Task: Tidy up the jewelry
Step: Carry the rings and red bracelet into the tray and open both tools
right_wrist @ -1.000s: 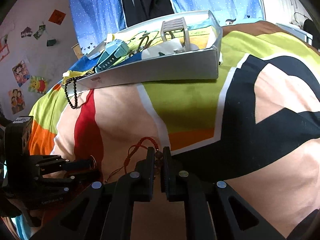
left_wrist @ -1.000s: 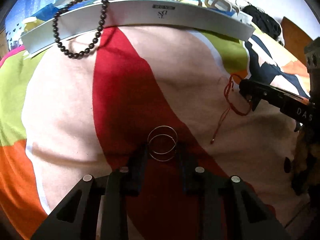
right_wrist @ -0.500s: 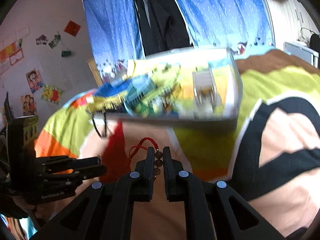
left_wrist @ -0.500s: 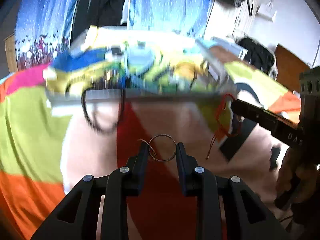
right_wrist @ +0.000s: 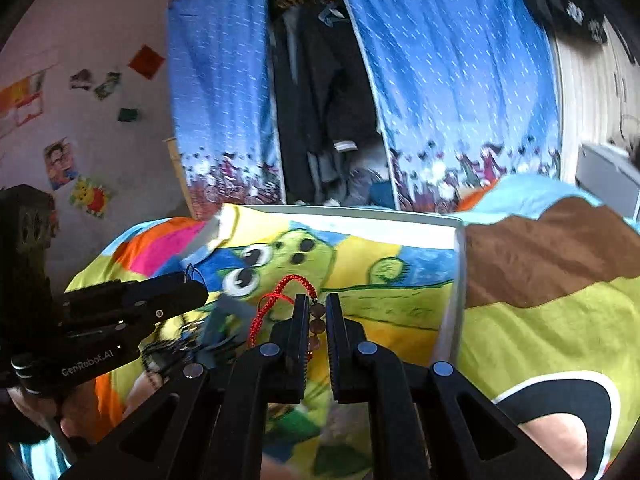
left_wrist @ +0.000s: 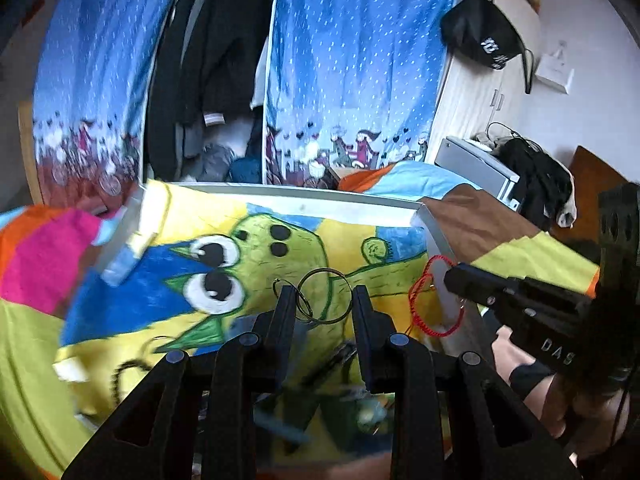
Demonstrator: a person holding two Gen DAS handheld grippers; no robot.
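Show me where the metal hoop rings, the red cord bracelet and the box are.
metal hoop rings (left_wrist: 323,297), left wrist view, on the larger hoop's rim.
red cord bracelet (right_wrist: 267,309), right wrist view, on the braided red loop.
box (right_wrist: 452,312), right wrist view, on its right wall.

Dim daylit room, fisheye-warped edges, motion blur along bottom.

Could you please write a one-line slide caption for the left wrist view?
Left tool carries metal hoop rings over the cartoon-lined box; right tool brings a red cord bracelet.
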